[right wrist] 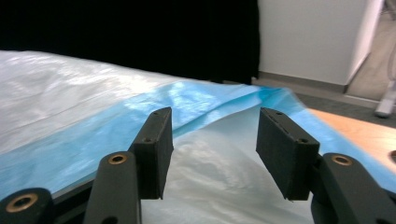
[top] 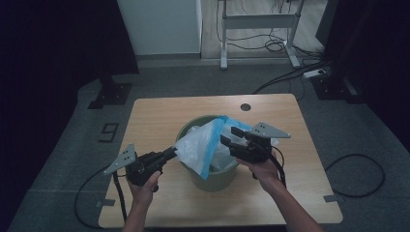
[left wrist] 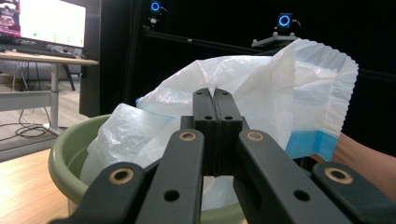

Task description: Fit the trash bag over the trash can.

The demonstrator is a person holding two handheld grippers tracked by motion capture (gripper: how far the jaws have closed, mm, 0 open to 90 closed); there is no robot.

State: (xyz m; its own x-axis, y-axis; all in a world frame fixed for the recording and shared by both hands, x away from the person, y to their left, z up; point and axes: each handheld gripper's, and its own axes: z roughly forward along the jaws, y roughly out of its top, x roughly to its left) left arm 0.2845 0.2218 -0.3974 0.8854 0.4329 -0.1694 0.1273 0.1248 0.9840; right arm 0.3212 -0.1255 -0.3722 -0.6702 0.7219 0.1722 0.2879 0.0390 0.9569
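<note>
A pale green bin (top: pixel 212 176) stands near the middle of the wooden table (top: pixel 154 116). A white plastic bag (top: pixel 198 142) with a blue band along its rim sits in the bin, its upper part pulled up and out toward the left. My left gripper (top: pixel 174 151) is shut on the bag's white edge at the bin's left side; in the left gripper view the jaws (left wrist: pixel 215 100) pinch the film, with the bin rim (left wrist: pixel 70 149) below. My right gripper (top: pixel 229 135) is open over the bin's right side. Its jaws (right wrist: pixel 212 126) straddle the blue band (right wrist: pixel 187 100) without pressing it.
A round cable hole (top: pixel 245 107) lies at the table's far edge. A white desk frame (top: pixel 256 21) and cables (top: pixel 290 72) lie on the floor behind the table, with black stands at both sides. A lit monitor (left wrist: pixel 51 21) sits on a desk off to one side.
</note>
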